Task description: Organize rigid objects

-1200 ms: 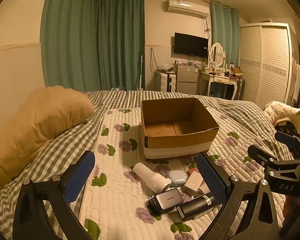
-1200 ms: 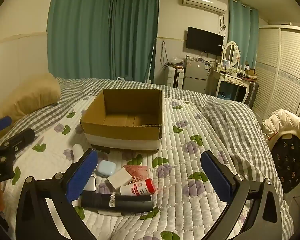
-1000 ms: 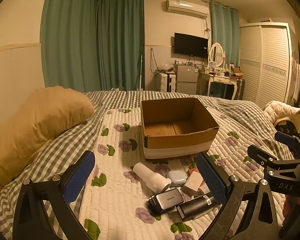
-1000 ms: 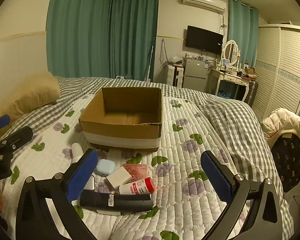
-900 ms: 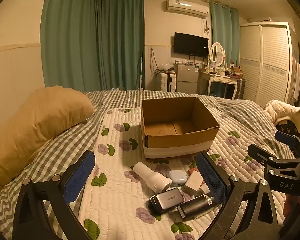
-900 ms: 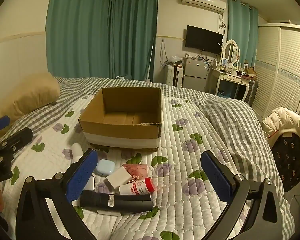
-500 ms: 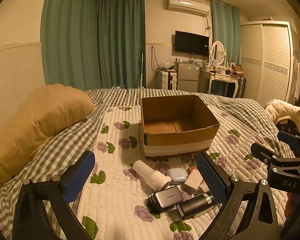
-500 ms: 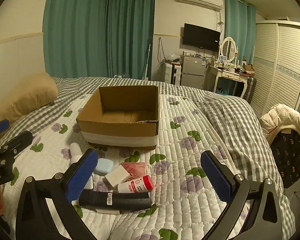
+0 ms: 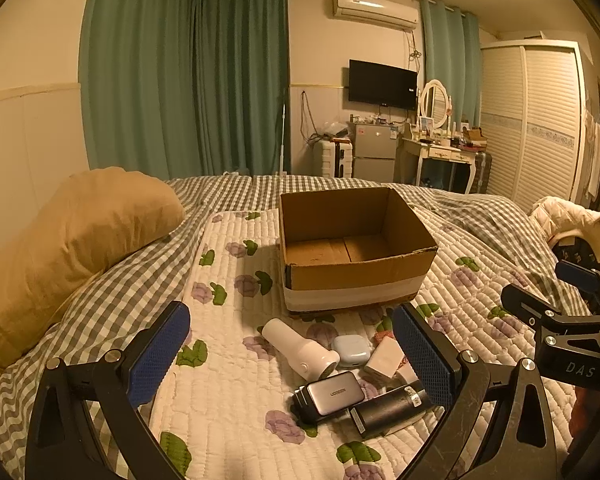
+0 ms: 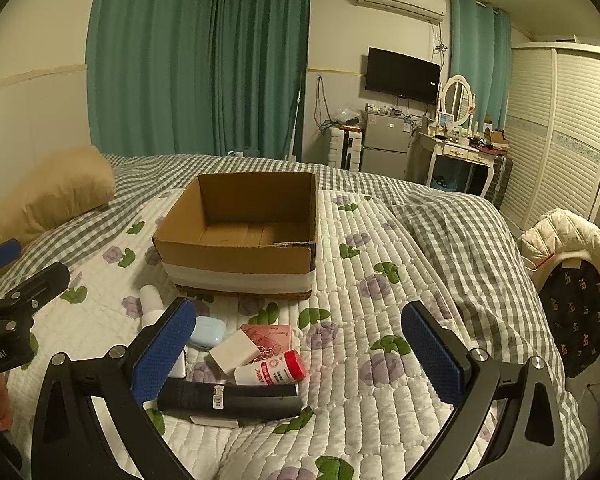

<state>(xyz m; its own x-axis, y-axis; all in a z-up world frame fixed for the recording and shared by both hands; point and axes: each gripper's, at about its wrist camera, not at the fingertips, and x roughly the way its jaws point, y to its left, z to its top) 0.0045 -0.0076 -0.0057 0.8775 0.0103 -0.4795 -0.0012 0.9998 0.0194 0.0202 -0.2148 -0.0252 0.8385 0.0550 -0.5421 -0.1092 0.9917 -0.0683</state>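
An empty cardboard box (image 9: 352,248) (image 10: 240,240) stands on the quilted bed. In front of it lie a white bottle (image 9: 300,350), a pale blue earbud case (image 9: 352,350) (image 10: 207,332), a white block (image 9: 384,362) (image 10: 234,350), a grey power bank (image 9: 332,394), a black cylinder (image 9: 388,410) (image 10: 228,396), a red-capped bottle (image 10: 270,372) and a pink packet (image 10: 270,334). My left gripper (image 9: 292,360) is open and empty above the pile. My right gripper (image 10: 296,356) is open and empty above it too.
A tan pillow (image 9: 72,232) lies at the left. A checked blanket (image 10: 452,220) covers the bed's right and far side. A chair with a white jacket (image 10: 568,240) stands off the bed's right edge. A dresser and wardrobe are far behind.
Both grippers have drifted slightly; the views shift a little, the box a bit left in the right wrist view. Nothing has been taken hold of.
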